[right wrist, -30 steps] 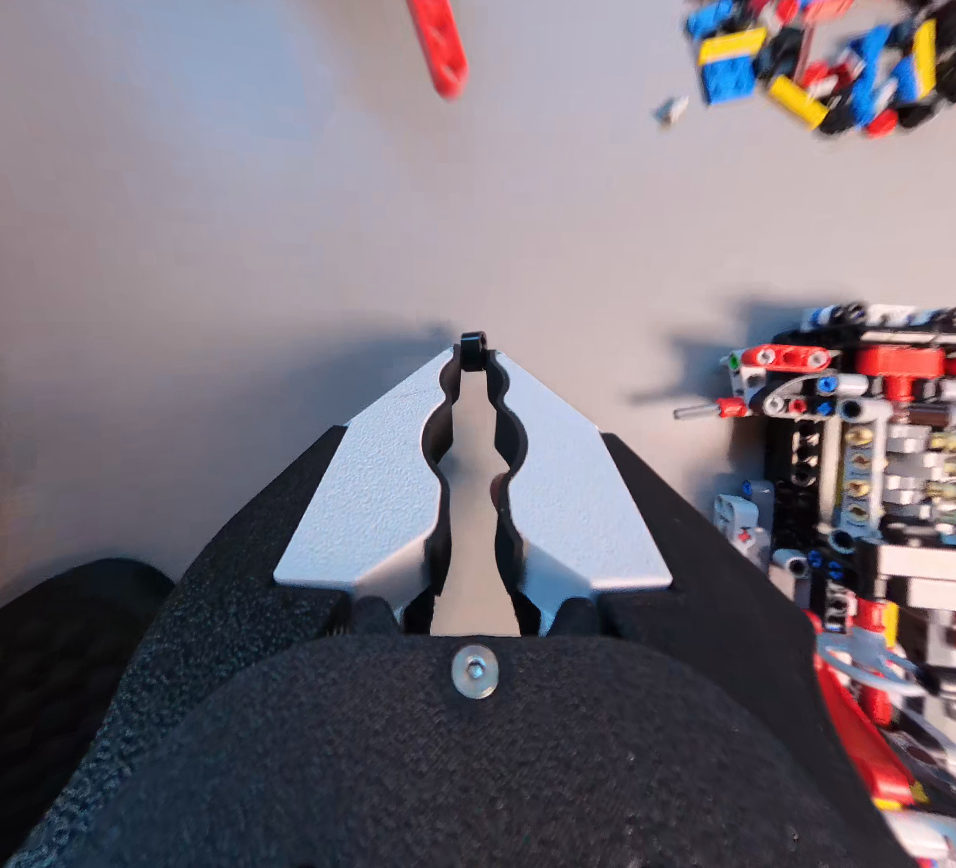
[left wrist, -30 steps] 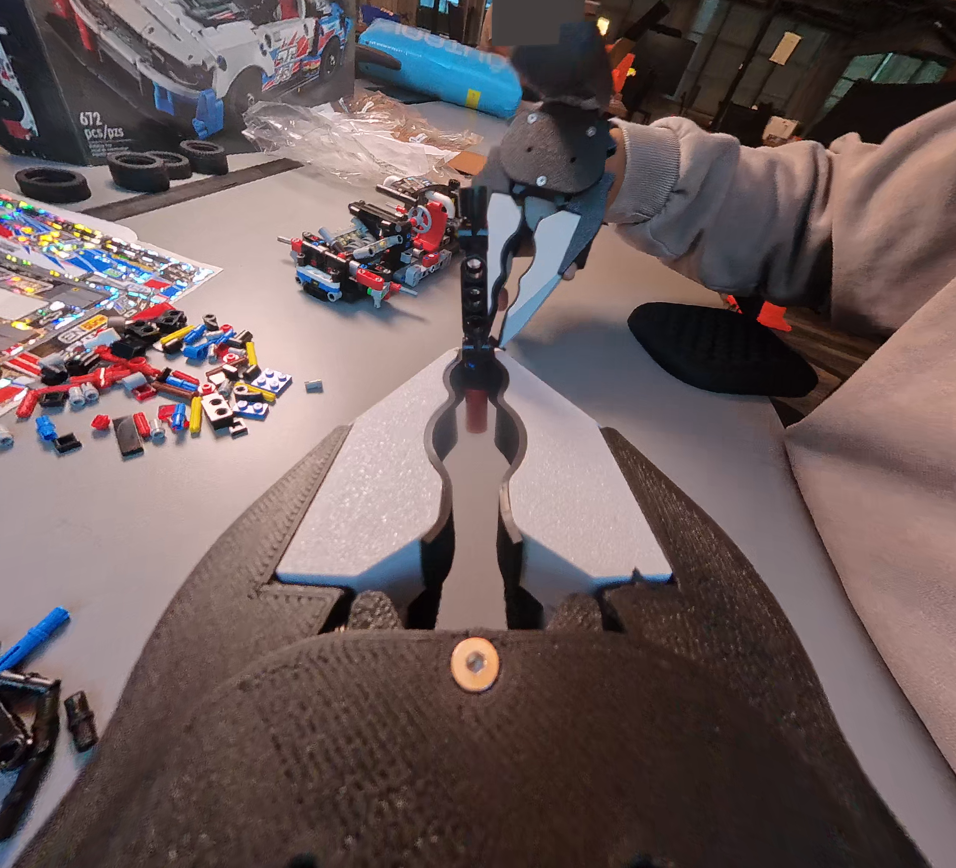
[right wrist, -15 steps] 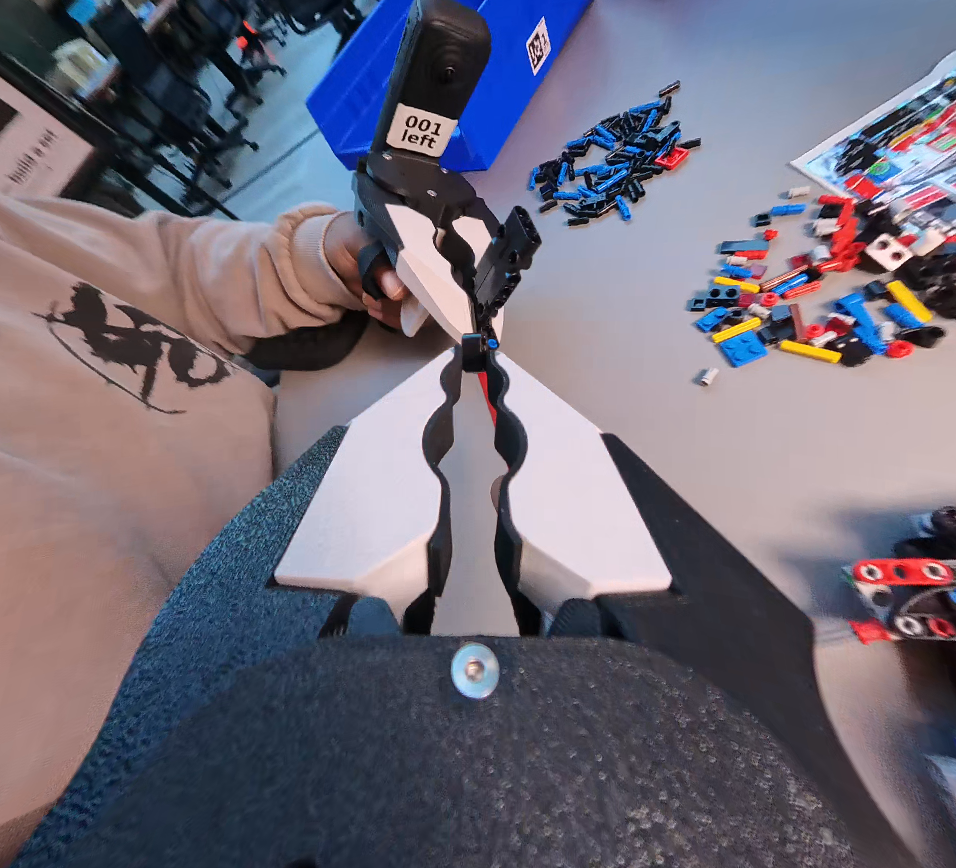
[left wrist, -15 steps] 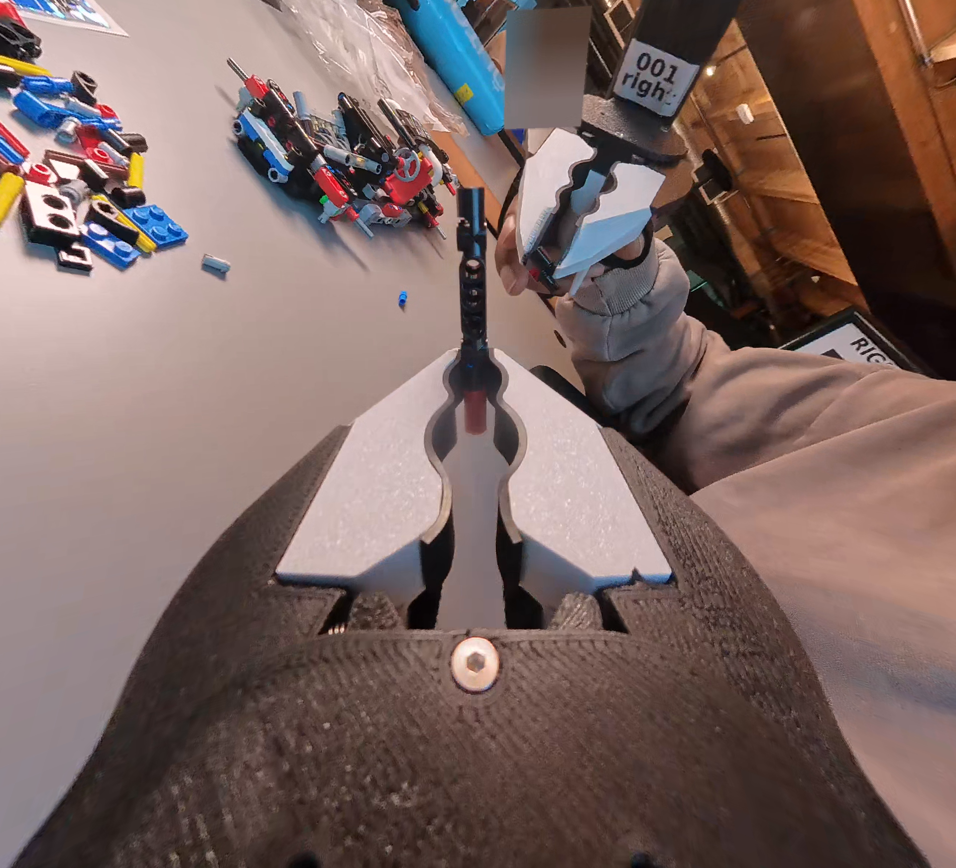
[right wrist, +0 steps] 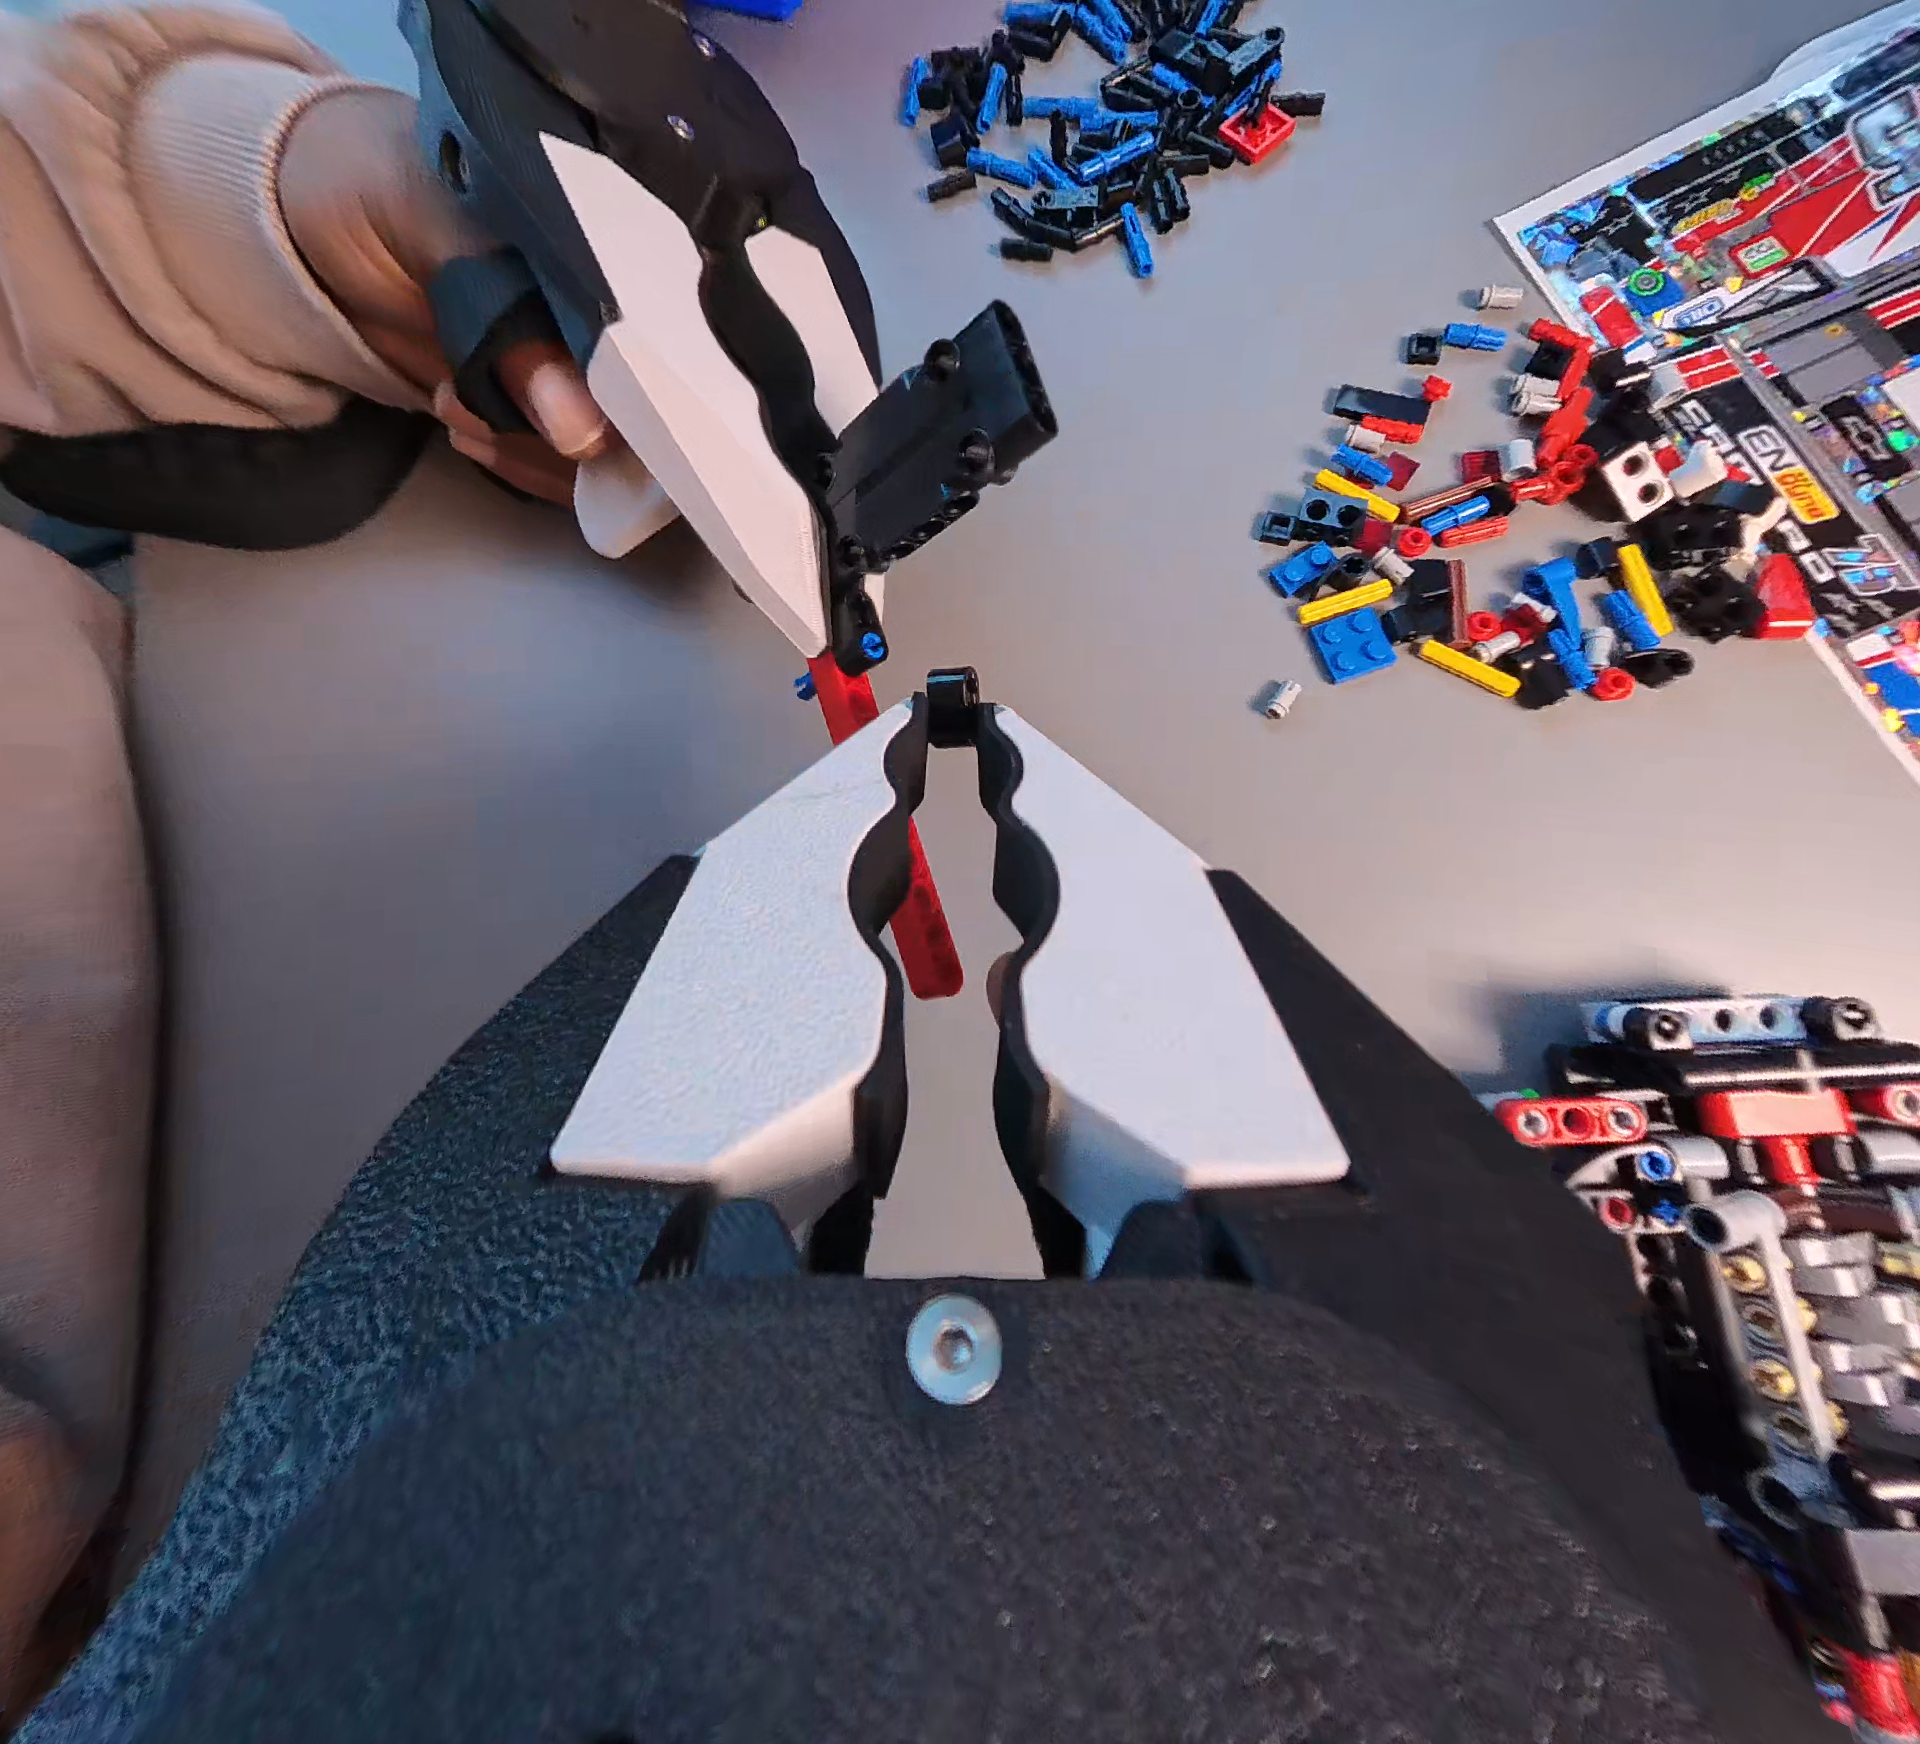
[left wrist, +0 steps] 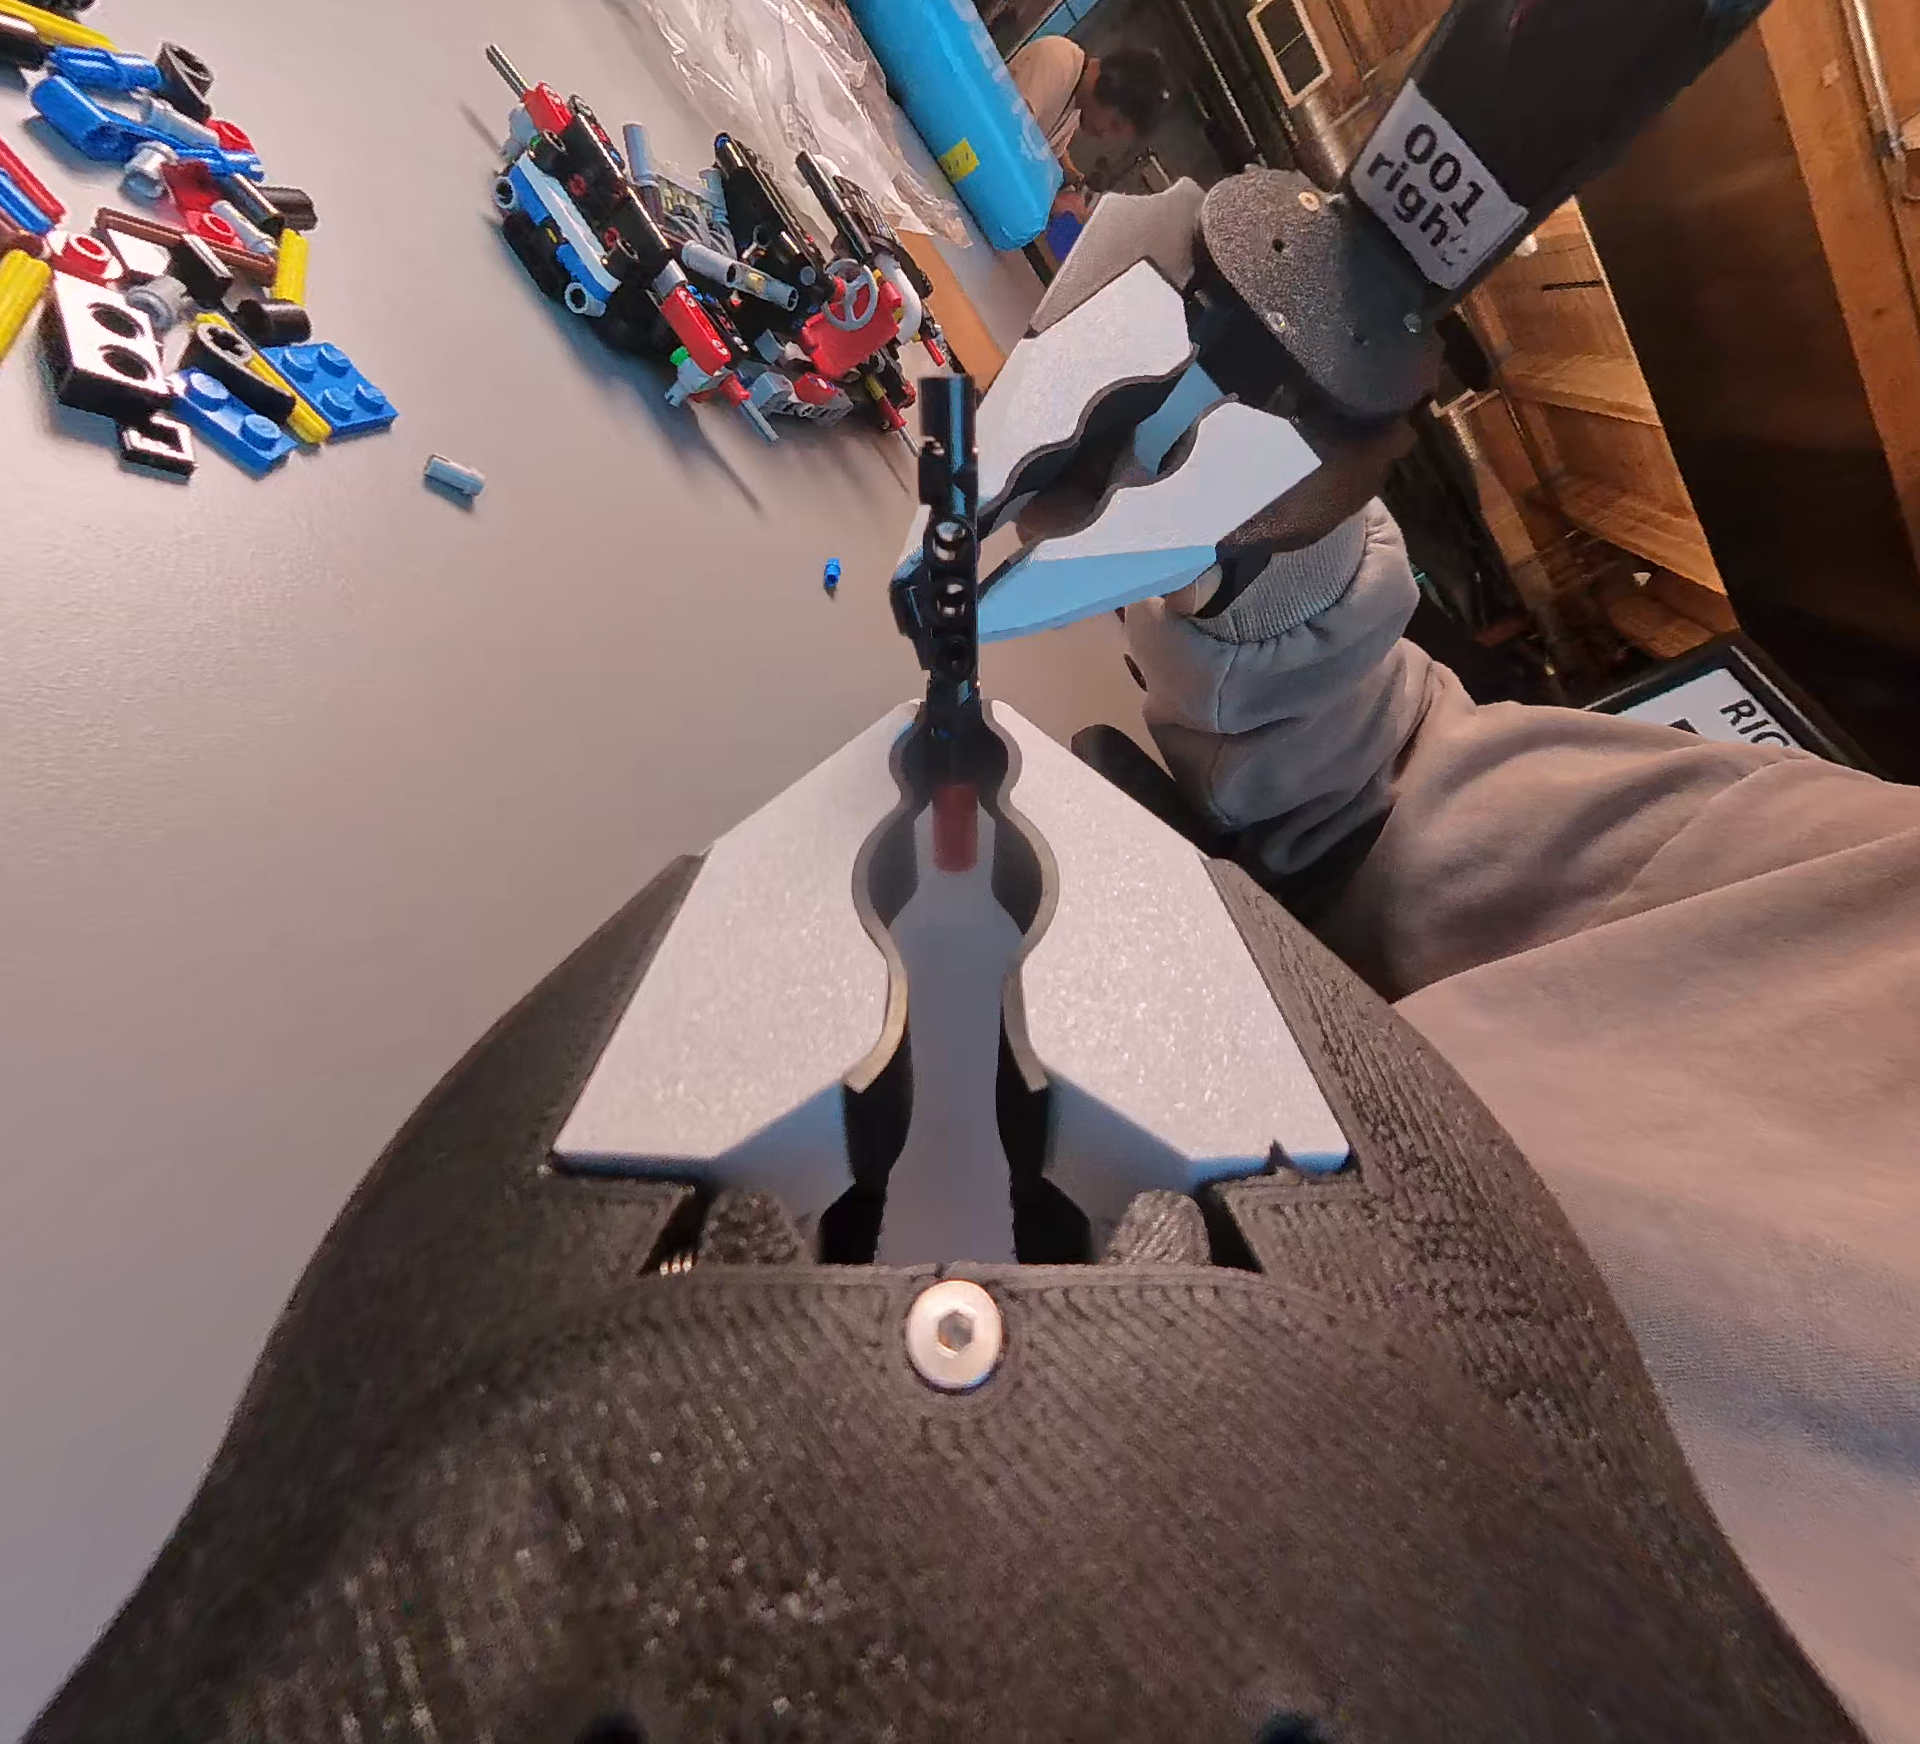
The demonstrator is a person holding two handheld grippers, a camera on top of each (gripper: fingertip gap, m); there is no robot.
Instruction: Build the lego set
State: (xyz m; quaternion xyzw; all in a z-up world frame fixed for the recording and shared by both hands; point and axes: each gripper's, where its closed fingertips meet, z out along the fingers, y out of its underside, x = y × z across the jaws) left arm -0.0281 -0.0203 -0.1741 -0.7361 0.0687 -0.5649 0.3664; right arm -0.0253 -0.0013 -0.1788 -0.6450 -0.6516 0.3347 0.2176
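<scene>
L gripper [left wrist: 948,723] clamped on black lego assembly [left wrist: 943,551] w/ red beam [right wrist: 914,905]; R gripper [right wrist: 951,707] pinching small black connector [right wrist: 952,695] just beside it. Grey table [left wrist: 364,707] below; loose pieces [right wrist: 1507,541] & part-built car [left wrist: 717,281] beyond tips. Wood-walled room behind.

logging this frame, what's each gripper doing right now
left gripper: shut on the black and red beam assembly.
right gripper: shut on a small black connector.
</scene>
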